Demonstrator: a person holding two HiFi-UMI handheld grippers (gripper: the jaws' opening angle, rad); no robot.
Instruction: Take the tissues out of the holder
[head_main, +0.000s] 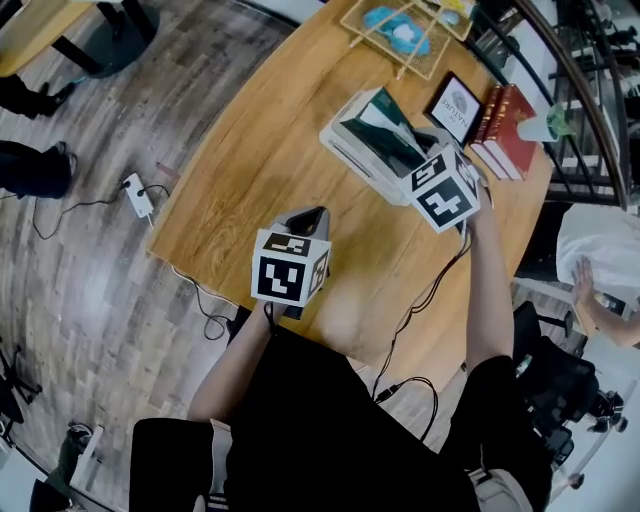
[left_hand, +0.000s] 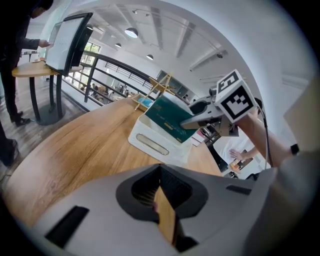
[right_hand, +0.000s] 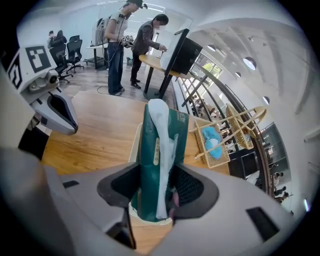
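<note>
A white tissue holder (head_main: 343, 150) (left_hand: 151, 142) (right_hand: 135, 145) lies on the wooden table (head_main: 250, 190). A dark green tissue pack (head_main: 385, 135) (left_hand: 170, 117) (right_hand: 150, 155) sticks up out of it at a tilt, with white tissue showing along its slit. My right gripper (head_main: 418, 150) (left_hand: 189, 121) (right_hand: 155, 195) is shut on the pack, one jaw on each broad face. The pack's lower end is still inside the holder. My left gripper (head_main: 307, 216) (left_hand: 162, 197) (right_hand: 69, 124) hovers over the table to the left of the holder, shut and holding nothing.
Behind the holder stand a wooden-frame basket (head_main: 400, 30) with blue items, a framed card (head_main: 457, 105) and red books (head_main: 505, 130). Cables hang over the table's near edge (head_main: 420, 300). Two people stand at a far table (right_hand: 145, 40). A power strip (head_main: 138, 193) lies on the floor.
</note>
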